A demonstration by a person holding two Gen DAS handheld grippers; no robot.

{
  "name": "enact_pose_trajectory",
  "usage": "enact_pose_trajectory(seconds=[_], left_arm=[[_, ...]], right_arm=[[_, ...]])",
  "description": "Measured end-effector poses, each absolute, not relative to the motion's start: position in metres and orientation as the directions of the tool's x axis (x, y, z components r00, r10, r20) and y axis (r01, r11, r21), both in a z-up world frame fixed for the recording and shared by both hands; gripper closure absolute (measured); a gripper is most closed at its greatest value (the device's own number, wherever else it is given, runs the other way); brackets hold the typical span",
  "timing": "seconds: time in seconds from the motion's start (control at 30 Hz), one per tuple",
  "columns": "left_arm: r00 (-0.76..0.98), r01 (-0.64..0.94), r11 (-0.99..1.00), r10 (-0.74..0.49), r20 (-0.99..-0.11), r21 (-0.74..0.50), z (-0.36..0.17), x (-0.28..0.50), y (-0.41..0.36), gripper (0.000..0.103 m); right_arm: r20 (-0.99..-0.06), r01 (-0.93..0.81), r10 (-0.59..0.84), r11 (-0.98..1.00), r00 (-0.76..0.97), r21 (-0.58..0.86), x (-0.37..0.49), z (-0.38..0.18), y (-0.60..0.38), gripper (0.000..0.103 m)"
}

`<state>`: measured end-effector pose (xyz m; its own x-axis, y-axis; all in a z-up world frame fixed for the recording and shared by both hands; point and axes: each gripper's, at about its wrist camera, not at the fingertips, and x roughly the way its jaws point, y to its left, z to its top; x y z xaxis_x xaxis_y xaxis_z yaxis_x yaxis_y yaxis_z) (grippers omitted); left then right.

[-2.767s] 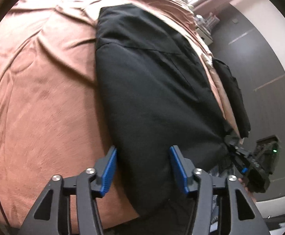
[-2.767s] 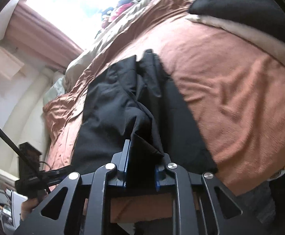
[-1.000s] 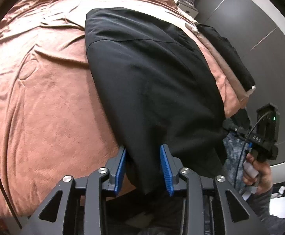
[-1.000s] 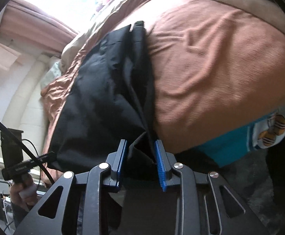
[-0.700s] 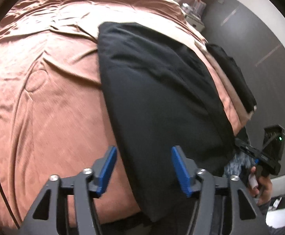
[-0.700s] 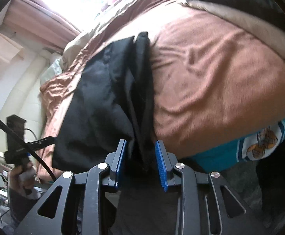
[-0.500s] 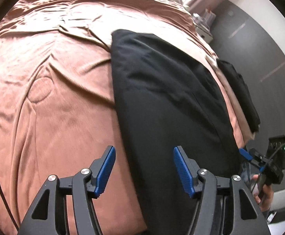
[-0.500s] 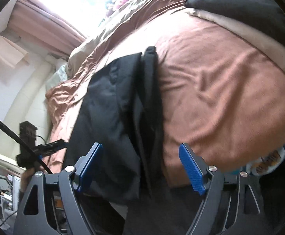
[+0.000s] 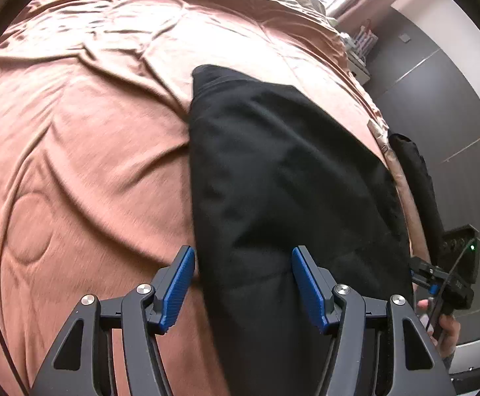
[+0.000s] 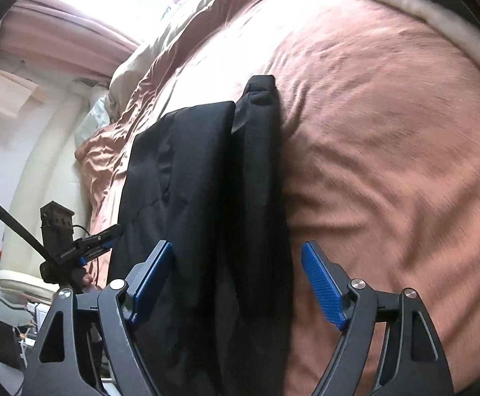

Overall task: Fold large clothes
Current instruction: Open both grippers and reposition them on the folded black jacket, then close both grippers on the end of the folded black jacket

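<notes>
A large black garment (image 9: 283,178) lies folded lengthwise into a long strip on the brown bedspread (image 9: 85,151); its near end hangs over the bed's edge. It also shows in the right wrist view (image 10: 213,198), with a narrower folded part on its right side. My left gripper (image 9: 243,283) is open and empty, hovering over the garment's near left part. My right gripper (image 10: 236,283) is open and empty above the garment's near end. Each gripper appears in the other's view, the right one (image 9: 444,280) and the left one (image 10: 75,247).
A second dark garment (image 9: 418,178) on a beige one lies along the bed's right edge. Crumpled bedding and pillows (image 10: 121,85) lie at the far end under a bright window. Grey wall panels (image 9: 454,76) stand to the right. A black cable (image 10: 12,221) runs by the left.
Both grippers let go of the garment's near end and opened wide, the left first, then the right. Both then moved forward over the bed. The garment lies released on the spread.
</notes>
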<state>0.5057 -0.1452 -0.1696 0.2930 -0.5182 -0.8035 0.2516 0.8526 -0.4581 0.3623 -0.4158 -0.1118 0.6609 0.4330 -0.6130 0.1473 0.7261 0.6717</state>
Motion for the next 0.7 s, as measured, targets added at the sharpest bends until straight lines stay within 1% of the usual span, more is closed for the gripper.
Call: enact_pose_trajectory(seconds=[0.03,0.1,0.2,0.5,0.57,0.7], left_arm=[[0.294,0.258,0.856,-0.511,-0.808,-0.448,-0.168,0.508,-0.149,0.044],[0.298,0.271,0.866,-0.49,-0.82,-0.419,-0.164,0.51,-0.157,0.051],[0.31,0.301,0.884,-0.444,-0.841,-0.357,-0.155,0.509,-0.17,0.055],[0.328,0.351,0.895,-0.393,-0.859,-0.275,-0.145,0.508,-0.195,0.056],[0.328,0.354,0.895,-0.389,-0.861,-0.27,-0.146,0.509,-0.197,0.056],[0.315,0.342,0.895,-0.397,-0.862,-0.287,-0.151,0.513,-0.194,0.056]], right_arm=[[-0.613,0.145,0.442,0.722,0.655,0.676,0.371,-0.113,-0.417,0.024],[-0.607,0.14,0.462,0.711,0.646,0.69,0.383,-0.115,-0.418,0.024],[-0.606,0.146,0.473,0.699,0.639,0.7,0.399,-0.119,-0.424,0.024],[-0.592,0.141,0.526,0.663,0.611,0.735,0.413,-0.129,-0.443,0.024],[-0.586,0.135,0.536,0.657,0.608,0.742,0.422,-0.132,-0.444,0.024],[-0.546,0.126,0.568,0.612,0.616,0.78,0.445,-0.138,-0.448,0.024]])
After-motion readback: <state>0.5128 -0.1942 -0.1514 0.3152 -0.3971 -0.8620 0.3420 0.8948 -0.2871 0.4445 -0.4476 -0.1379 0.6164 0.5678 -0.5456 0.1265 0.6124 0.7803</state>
